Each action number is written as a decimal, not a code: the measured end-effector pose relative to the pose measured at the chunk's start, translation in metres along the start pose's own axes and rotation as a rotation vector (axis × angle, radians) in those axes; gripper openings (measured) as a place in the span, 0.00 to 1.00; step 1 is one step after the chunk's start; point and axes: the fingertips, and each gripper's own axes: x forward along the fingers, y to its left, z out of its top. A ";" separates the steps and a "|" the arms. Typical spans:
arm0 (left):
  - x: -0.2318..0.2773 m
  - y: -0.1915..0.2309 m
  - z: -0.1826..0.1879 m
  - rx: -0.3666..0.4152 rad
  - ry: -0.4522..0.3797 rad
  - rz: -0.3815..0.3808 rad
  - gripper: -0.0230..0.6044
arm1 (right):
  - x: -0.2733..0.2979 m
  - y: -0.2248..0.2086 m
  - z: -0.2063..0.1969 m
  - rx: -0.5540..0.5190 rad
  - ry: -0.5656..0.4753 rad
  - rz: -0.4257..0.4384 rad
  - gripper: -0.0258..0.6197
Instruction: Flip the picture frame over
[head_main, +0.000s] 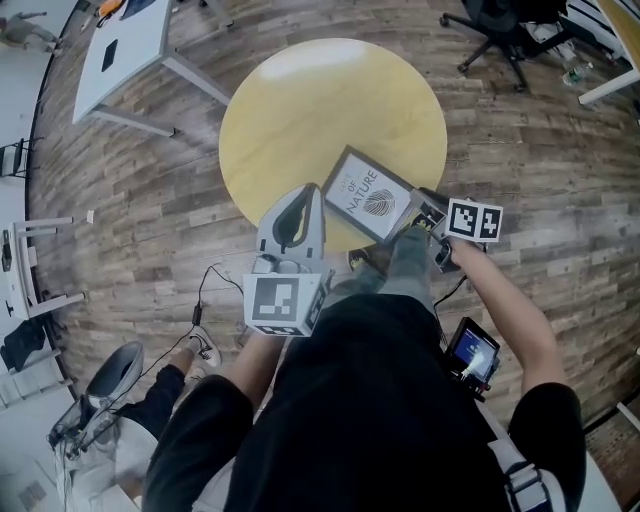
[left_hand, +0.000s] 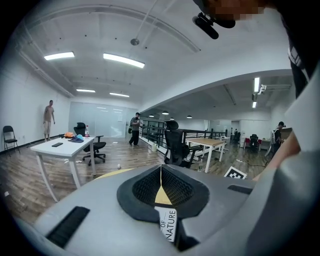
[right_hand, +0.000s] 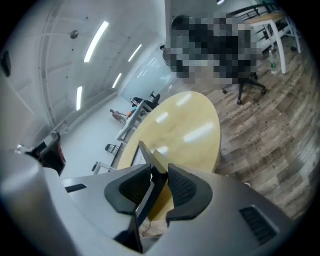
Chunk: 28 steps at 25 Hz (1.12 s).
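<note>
**Frame clamped at its right side, printed face up, flip not yet made**

Your right gripper is clamped on the picture frame. In the right gripper view the frame's dark edge runs up between the pads, and both bear on it. The hold is on the side of the frame nearest your right hand, which leaves the rest of the frame free to swing. I judge that a suitable purchase for rolling it over.

The frame sits at the near edge of the round yellow table, right of centre. Its "OF NATURE" print faces up, so the turn remains to be done. From the right gripper view the frame appears tipped against the tabletop rather than flat. I cannot tell whether its far side rests on the surface.

Your left gripper has its jaws together with nothing pinched between them. It stands just beside the frame's left corner, and the print shows through the gap beneath its jaws. I judge it is posted there as a stop or steadying point, not as a second grip.

Risk noted: with one narrow edge clamp, the frame may pivot or slip as it is turned.
</note>
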 end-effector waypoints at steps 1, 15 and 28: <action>0.000 0.000 0.000 0.001 0.000 -0.001 0.07 | 0.003 -0.005 -0.006 -0.016 0.025 -0.040 0.19; -0.008 0.021 -0.001 -0.031 -0.006 0.026 0.07 | 0.026 -0.015 -0.037 -0.516 0.271 -0.308 0.16; -0.011 0.030 0.007 -0.069 -0.052 0.002 0.07 | 0.019 0.068 0.023 -0.725 0.048 -0.186 0.07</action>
